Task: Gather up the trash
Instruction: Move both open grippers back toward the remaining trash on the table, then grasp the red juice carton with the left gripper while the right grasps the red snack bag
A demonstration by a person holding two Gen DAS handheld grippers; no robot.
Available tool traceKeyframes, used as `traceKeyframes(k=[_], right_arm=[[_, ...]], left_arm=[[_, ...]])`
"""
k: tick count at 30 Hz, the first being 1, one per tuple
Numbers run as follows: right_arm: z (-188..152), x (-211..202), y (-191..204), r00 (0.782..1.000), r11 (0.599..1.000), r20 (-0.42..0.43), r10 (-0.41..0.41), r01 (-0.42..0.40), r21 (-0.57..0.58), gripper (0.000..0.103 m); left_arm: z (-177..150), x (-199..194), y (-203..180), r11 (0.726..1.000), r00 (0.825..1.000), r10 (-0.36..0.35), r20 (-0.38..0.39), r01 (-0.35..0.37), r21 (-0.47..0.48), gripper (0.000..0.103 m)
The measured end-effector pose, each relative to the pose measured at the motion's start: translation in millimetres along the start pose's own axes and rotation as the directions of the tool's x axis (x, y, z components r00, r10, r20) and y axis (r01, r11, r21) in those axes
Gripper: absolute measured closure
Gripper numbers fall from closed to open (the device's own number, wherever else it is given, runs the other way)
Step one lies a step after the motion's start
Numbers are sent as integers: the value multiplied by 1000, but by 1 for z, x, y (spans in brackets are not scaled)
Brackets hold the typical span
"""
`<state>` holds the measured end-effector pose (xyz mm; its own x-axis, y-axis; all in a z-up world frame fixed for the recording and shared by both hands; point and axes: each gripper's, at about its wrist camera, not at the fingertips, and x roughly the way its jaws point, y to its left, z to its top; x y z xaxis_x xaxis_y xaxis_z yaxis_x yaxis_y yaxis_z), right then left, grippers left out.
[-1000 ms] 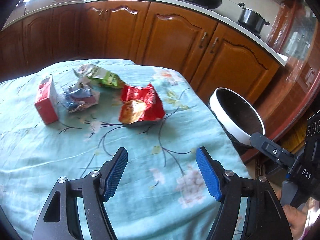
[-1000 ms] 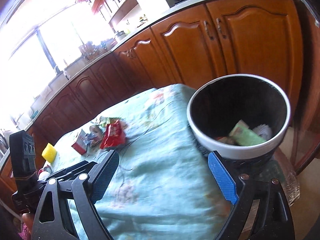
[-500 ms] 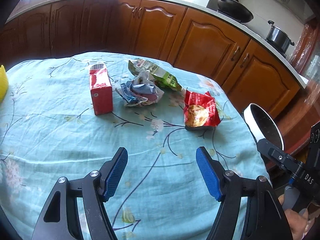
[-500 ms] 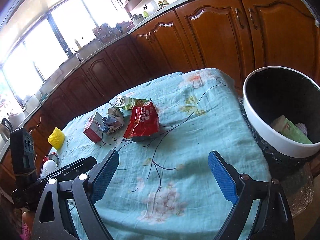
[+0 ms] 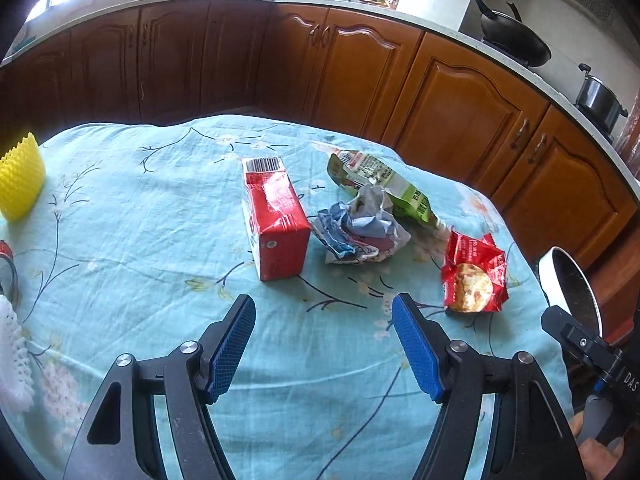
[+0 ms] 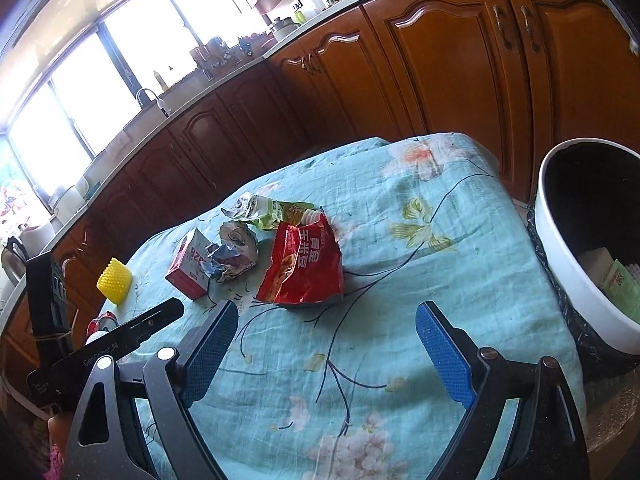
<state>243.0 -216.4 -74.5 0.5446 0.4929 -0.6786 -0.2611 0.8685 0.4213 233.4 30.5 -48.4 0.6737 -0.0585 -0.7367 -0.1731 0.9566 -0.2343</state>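
Nearest the cameras, the left tool (image 5: 324,344) hangs over the tabletop (image 5: 120,240) with its blue-padded fingers spread apart and nothing between them; the right tool (image 6: 326,354) is likewise released, its pads wide and empty above the cloth. The tabletop is covered by a pale turquoise cloth printed with dark branches and pink blossoms, slightly wrinkled.

Just beyond the left tool lies the trash. A red rectangular carton with a barcode on its far end (image 5: 276,232) rests on its side near the middle. Just to its right sits a crumpled blue-and-white wrapper (image 5: 358,232), and behind that, touching it, a flattened green-and-white snack bag (image 5: 384,184). A torn red foil snack packet (image 5: 474,276) lies apart, nearer the tabletop's right edge.

At the left edge stands a yellow ridged cup (image 5: 20,178), well apart from the litter. Past the right edge, a white-rimmed round bin with a dark inside (image 6: 560,240) stands lower than the cloth, and some pale green packaging shows in it.

Farther back, reddish-brown wooden cabinets with arched door panels (image 5: 460,100) wrap around the room under a light worktop. A black wok (image 5: 516,40) and a dark lidded pot (image 5: 598,98) sit on it at the right, with bottles and jars farther off. Bright windows (image 6: 120,80) fill the far wall above a curved tap.
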Motion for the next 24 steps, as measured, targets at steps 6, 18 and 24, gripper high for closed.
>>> traceKeyframes(k=[6, 18, 24], right_arm=[[12, 23, 4, 1000, 1000, -19, 13, -12, 6, 13], [18, 66, -1, 995, 998, -96, 18, -12, 62, 76], [10, 46, -3, 998, 998, -63, 31, -28, 50, 86]], left_arm=[[21, 20, 9, 999, 999, 50, 14, -50, -8, 32], [40, 64, 17, 996, 996, 84, -36, -84, 4, 73], [25, 39, 19, 999, 999, 48, -12, -48, 16, 74]])
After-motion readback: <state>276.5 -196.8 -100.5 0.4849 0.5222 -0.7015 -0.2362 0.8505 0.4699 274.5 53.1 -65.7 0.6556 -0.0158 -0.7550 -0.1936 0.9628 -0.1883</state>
